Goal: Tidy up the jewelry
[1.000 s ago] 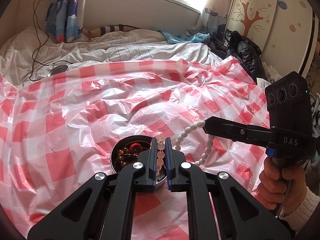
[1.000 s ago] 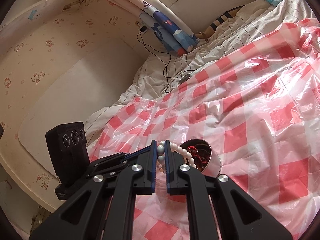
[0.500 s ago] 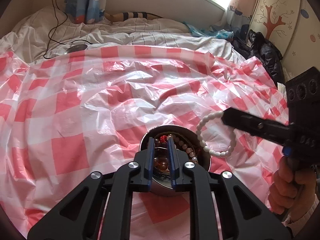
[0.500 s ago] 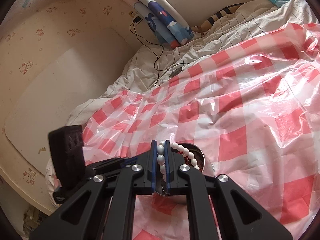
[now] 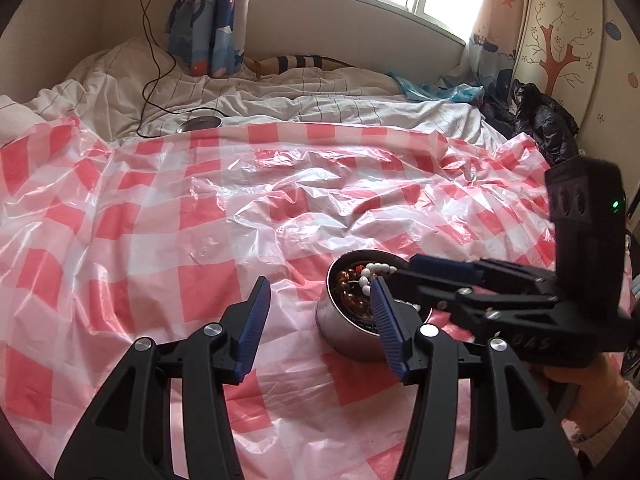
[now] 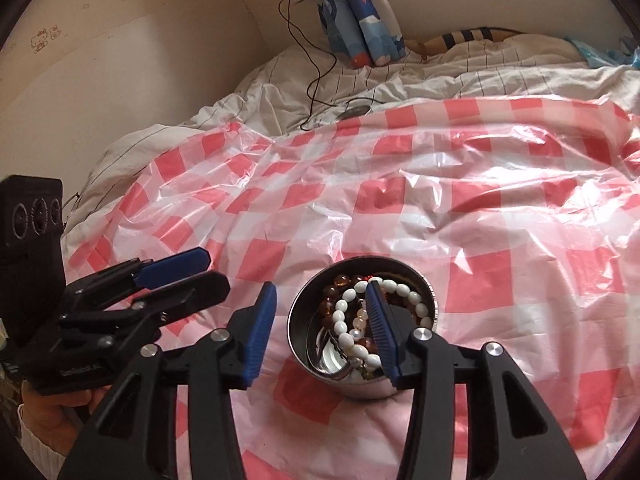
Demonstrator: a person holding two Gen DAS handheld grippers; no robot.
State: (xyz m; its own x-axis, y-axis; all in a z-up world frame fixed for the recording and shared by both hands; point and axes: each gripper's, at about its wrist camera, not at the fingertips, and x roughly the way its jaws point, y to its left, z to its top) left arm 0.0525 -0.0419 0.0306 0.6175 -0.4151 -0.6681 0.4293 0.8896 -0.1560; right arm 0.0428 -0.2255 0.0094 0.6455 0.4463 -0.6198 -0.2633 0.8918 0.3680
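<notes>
The white bead bracelet (image 6: 362,320) lies in the metal bowl (image 6: 298,320) atop other beads, on the red checked sheet (image 6: 500,208). Both the right gripper (image 6: 322,324) and left gripper (image 5: 320,316) have just been opening; their fingers are spread, pinching nothing.

We see a red-checked plastic sheet (image 5: 160,208) over a white striped duvet (image 5: 320,100), a black cable (image 5: 154,60) and blue curtain (image 5: 208,16) behind.

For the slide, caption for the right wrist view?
Right gripper open over the steel bowl, white bead bracelet dropped in among amber beads.
</notes>
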